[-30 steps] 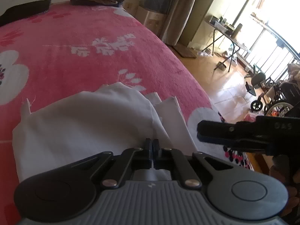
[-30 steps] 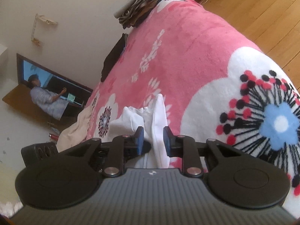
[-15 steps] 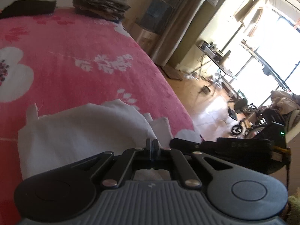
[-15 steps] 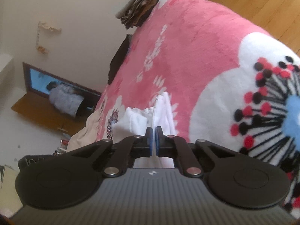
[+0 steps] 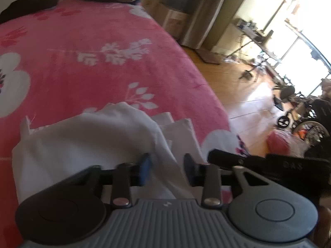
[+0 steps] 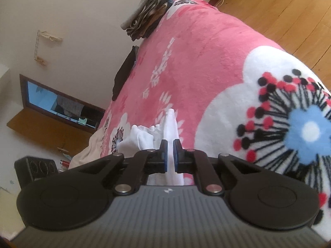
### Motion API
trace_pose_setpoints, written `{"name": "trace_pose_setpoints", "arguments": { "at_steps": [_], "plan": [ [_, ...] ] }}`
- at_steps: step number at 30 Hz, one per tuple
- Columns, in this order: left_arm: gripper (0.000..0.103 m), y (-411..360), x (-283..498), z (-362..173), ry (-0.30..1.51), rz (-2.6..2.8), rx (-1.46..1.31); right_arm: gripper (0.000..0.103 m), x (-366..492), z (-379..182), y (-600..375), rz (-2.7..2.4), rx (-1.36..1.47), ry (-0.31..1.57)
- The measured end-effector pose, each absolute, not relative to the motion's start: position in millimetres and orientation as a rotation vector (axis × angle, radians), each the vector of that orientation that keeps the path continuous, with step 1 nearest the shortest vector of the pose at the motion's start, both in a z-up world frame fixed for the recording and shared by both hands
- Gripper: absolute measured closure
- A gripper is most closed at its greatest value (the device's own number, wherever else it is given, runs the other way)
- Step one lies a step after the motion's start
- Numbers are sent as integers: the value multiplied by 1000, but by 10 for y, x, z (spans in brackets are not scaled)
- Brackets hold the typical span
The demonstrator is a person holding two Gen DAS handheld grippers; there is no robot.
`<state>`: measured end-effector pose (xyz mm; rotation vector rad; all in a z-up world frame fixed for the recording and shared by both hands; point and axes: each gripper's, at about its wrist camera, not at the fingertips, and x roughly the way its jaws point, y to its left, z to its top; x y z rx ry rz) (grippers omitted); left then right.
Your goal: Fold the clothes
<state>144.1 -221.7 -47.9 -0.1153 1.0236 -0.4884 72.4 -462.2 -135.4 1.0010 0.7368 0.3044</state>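
White garment point(image 5: 86, 142) lies rumpled; left tongs point(image 5: 167, 169) gape, right tongs point(image 6: 169, 157) pinch its fold.

Left claw point(image 5: 167, 168) agape, right claw point(image 6: 169, 155) narrowed.

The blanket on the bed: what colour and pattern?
Pink blanket with white flowers and leaf sprigs; clearest in the right wrist view.
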Motion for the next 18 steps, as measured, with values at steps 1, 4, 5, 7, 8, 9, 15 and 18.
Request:
{"name": "trace_pose_setpoints", "arguments": {
  "at_steps": [1,4,5,7,8,9,15,18],
  "plan": [
    [100,-2209,1453,-499,1030,-477,-118,97,728,-1364,-4618,308,1000,741],
    [102,-2134,1448,-538,1024,-453,-144,97,766,-1395,-4598,321,1000,748],
    [102,-2106,1432,-532,1013,-450,-153,97,784,-1406,-4590,326,1001,750],
    [103,-2051,1400,-522,991,-446,-170,97,820,-1428,-4573,336,1003,754],
    [103,-2015,1379,-508,977,-449,-186,97,834,-1441,-4581,335,1016,750],
    [103,-1964,1352,-480,959,-460,-212,97,848,-1455,-4593,333,1033,745],
    [103,-1737,1232,-323,887,-503,-299,100,859,-1462,-4608,282,1005,723],
    [103,-1711,1206,-310,887,-510,-307,100,864,-1436,-4558,273,924,740]
  ]
}}
